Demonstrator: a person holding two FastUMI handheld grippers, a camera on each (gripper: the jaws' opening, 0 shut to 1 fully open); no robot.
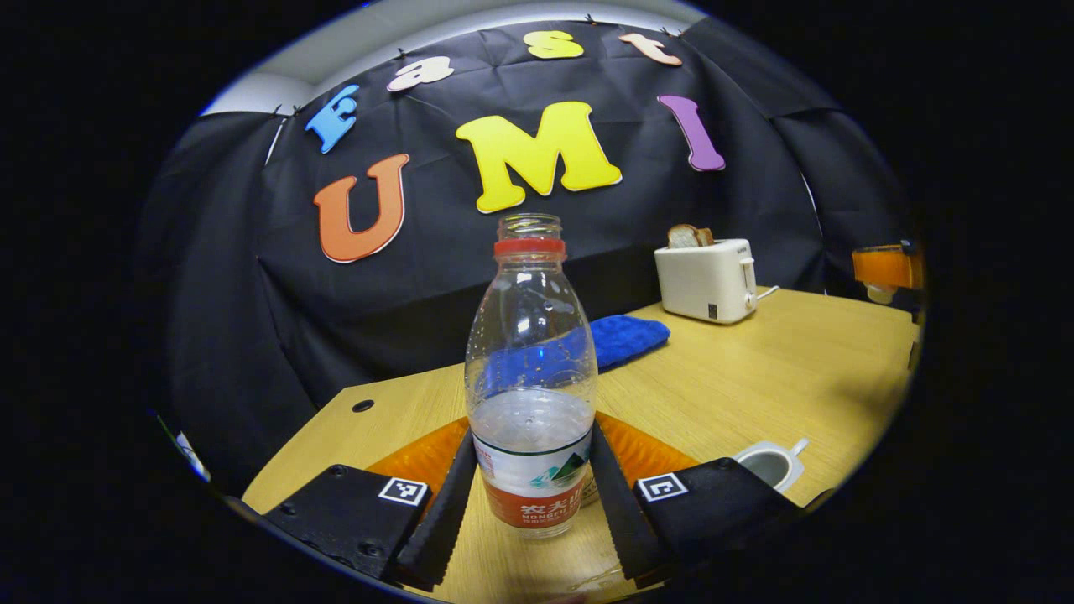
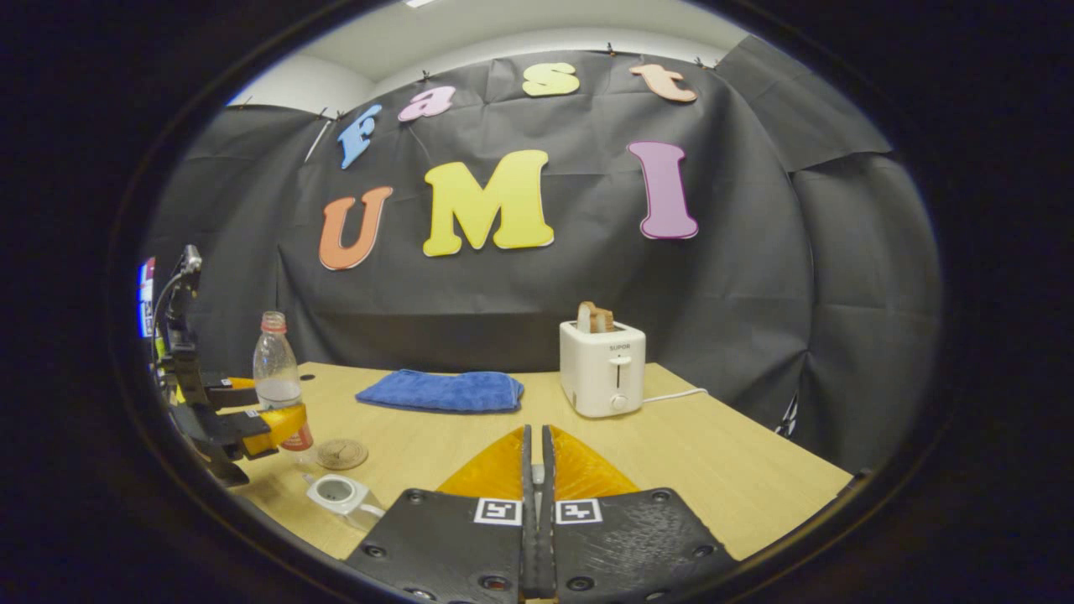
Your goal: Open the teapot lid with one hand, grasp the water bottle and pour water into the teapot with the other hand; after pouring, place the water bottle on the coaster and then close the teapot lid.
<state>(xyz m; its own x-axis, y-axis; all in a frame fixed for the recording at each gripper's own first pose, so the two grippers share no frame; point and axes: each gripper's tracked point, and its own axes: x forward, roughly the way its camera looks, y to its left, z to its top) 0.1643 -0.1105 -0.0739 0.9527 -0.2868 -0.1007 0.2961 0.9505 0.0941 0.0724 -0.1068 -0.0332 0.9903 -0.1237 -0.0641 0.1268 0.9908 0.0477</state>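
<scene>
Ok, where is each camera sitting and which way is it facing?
Left gripper view: rides the left gripper, facing the water bottle between its jaws.
Right gripper view: rides the right gripper, jaws together, facing the toaster across the table.
Both show the water bottle, toaster, blue cloth and open teapot.

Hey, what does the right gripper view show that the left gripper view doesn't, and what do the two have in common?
Right gripper view: a round coaster on the table near the teapot, the left gripper seen from the side at the water bottle's lower part, and the right gripper with its fingers closed.
Left gripper view: the bottle close up between that gripper's fingers, uncapped and partly filled, plus a small hole in the tabletop.
Shared: bottle, open white teapot, blue cloth, toaster with bread, wooden table.
</scene>
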